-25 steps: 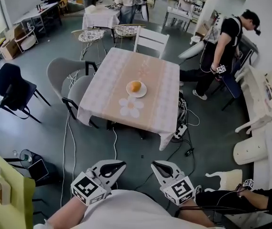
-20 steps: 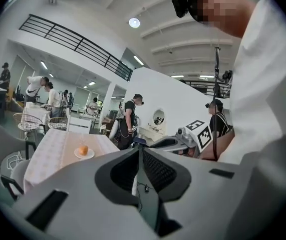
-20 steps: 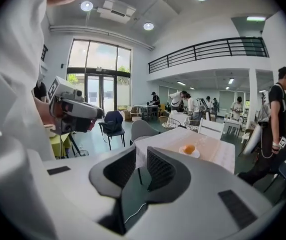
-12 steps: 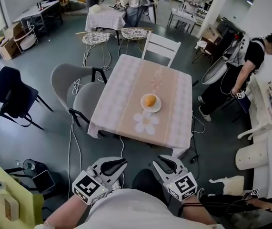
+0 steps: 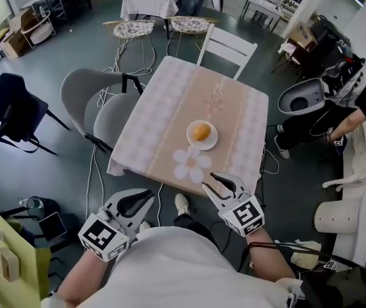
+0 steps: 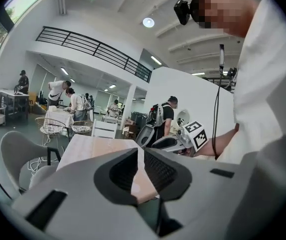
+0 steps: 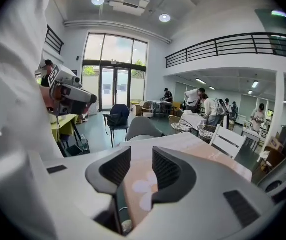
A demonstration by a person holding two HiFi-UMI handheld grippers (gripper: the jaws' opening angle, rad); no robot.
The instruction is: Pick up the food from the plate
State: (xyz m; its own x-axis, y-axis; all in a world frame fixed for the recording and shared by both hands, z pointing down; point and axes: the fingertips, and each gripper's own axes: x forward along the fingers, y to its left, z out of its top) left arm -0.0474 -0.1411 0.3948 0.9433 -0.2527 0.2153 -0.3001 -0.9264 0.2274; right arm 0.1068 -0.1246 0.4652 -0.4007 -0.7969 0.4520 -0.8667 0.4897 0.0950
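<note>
Stepping closer had brought the table [image 5: 170, 108] beneath my right claw [image 5: 208, 180], jaws opening, empty; left claw [image 5: 149, 196] pressed together. Food [image 5: 201, 132] sat untouched on its plate [image 5: 213, 142], nearly reachable.

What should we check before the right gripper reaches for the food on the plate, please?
1. Food lies on the plate, nothing covering it: ok.
2. Right gripper empty, jaws opening: ok.
3. Jaws wide enough for the food: cannot tell.
4. Right gripper at the food: not ok; in the head view it is short of the plate, near the table edge.
5. Left gripper out of the way, off the table, jaws together and empty: ok.
</note>
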